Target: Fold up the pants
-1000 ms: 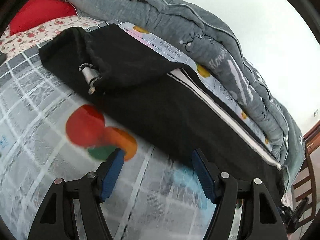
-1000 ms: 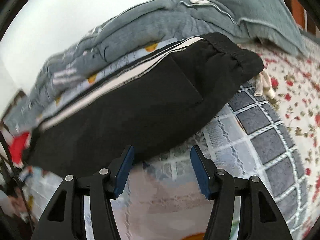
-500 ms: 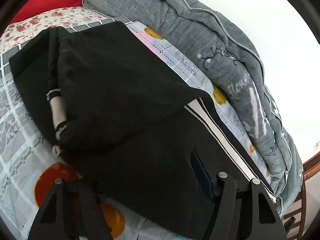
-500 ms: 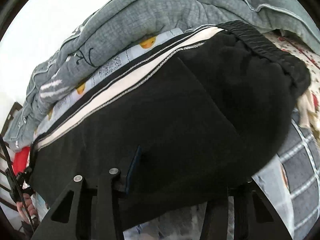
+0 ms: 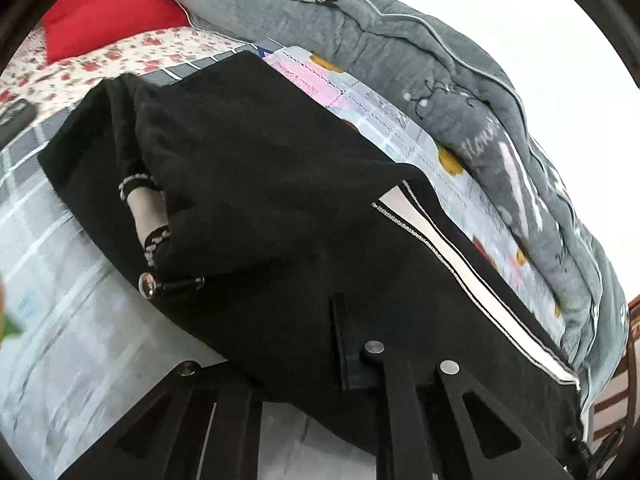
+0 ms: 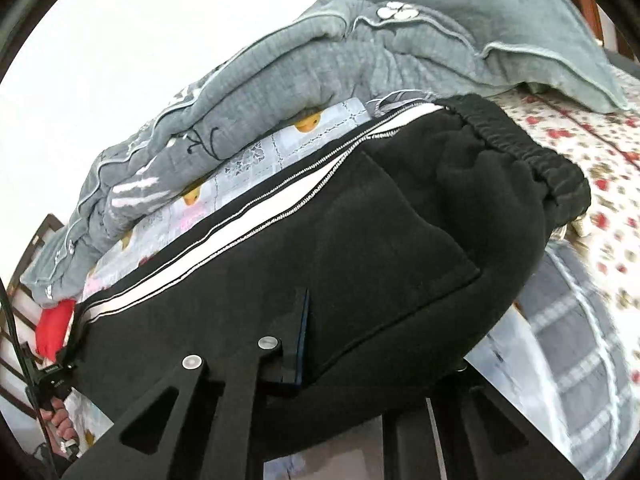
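Observation:
Black pants (image 5: 280, 200) with a white side stripe (image 5: 460, 264) lie across the bed, lengthwise to me. A drawstring with a metal tip (image 5: 146, 284) hangs out at the left end. In the right wrist view the elastic waistband (image 6: 532, 160) is at the right end. My left gripper (image 5: 330, 340) is closing its jaws onto the near edge of the pants. One finger lies on top of the cloth and the other is hidden beneath. My right gripper (image 6: 310, 336) is closing the same way on the pants (image 6: 360, 260) near a pocket seam.
A rolled grey quilt (image 5: 400, 48) lies just behind the pants. A red pillow (image 5: 100, 20) and floral sheet (image 6: 580, 128) are at the head end. A checked printed mat (image 5: 60, 320) covers the bed. A person's hand (image 6: 60, 420) shows at lower left, and a wooden frame (image 5: 624, 380).
Both grippers moved forward from the bare mat onto the near edge of the pants and went from wide open to closed on the cloth. The edge now sits slightly raised.

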`<state>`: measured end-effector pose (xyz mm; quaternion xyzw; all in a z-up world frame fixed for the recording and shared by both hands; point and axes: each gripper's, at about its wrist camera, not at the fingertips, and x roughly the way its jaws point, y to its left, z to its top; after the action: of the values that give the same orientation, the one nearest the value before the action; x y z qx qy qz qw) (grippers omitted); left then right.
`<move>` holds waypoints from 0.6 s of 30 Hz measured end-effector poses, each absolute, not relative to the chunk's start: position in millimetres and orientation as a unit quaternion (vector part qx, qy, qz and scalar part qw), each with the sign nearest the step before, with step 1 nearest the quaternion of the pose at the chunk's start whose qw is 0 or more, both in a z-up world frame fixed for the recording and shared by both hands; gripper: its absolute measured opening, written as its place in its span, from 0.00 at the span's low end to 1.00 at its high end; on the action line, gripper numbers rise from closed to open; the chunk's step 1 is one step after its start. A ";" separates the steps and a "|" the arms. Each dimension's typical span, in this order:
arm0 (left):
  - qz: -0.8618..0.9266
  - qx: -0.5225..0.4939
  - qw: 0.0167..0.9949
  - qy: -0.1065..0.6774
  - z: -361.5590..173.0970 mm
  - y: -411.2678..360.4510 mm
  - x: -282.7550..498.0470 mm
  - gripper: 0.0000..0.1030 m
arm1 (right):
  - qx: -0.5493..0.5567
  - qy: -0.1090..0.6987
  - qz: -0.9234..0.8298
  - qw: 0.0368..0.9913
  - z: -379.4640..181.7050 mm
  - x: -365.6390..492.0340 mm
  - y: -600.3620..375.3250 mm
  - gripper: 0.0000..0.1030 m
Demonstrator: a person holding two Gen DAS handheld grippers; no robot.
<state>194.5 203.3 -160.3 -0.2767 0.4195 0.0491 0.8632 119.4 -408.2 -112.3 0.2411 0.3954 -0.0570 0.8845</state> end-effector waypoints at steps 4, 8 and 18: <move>0.036 -0.266 0.864 0.426 -156.3 194.2 157.7 0.13 | 0.240 0.394 -0.058 0.885 -107.3 75.5 -418.5 0.13; 0.021 -0.253 0.868 0.426 -153.3 179.9 116.4 0.13 | 0.241 0.396 -0.068 0.883 -103.1 31.8 -432.0 0.13; 0.064 -0.261 0.865 0.423 -154.1 178.3 57.3 0.49 | 0.258 0.386 -0.087 0.881 -110.8 -51.0 -472.0 0.43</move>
<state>57.3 178.3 -154.1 -0.2610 0.4232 0.0644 0.8652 -51.0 -472.0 -110.8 0.2584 0.3857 -0.0870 0.8814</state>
